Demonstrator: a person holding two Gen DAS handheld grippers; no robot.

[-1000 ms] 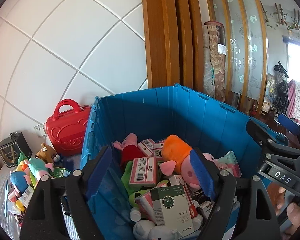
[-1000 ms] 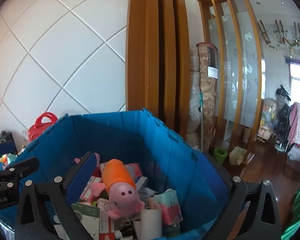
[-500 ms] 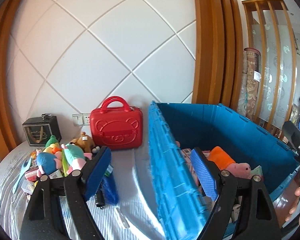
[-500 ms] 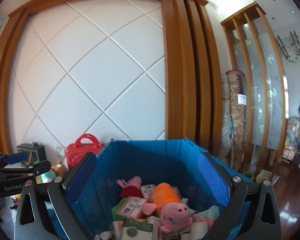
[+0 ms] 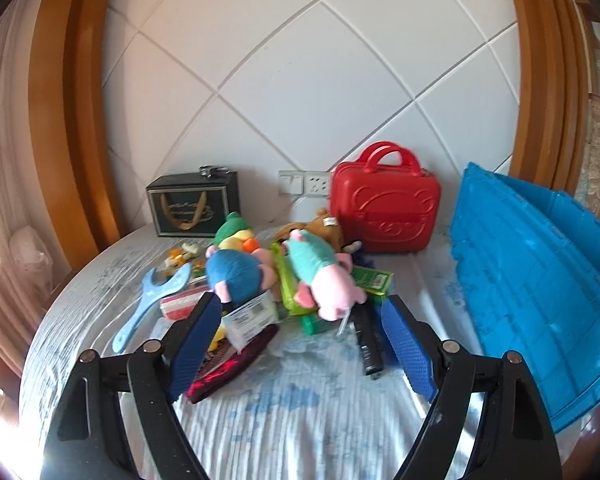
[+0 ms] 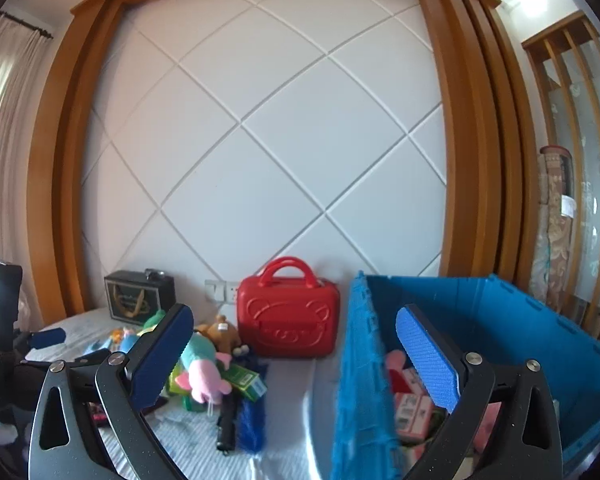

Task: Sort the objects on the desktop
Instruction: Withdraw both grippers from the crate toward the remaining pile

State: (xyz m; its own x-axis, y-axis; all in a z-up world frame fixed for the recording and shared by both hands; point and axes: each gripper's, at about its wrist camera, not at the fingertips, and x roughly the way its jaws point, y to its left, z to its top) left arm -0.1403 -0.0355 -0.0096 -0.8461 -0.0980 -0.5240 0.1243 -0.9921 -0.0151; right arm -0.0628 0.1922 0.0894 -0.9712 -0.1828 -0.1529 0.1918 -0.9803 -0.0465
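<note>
Blue bin R of toy pile; both grippers empty.

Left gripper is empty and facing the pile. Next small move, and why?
Probably ease the left gripper forward and down onto the pink-and-teal plush. Its jaws are open with nothing between them, and that plush lies on top of the pile, just ahead of the fingertips. The blue crate stands to the right for the drop.

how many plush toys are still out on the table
4 that I can tell: pink-and-teal plush in front, blue plush to its left, green-hatted plush behind, brown bear by the red case. Others may be hidden.
</note>
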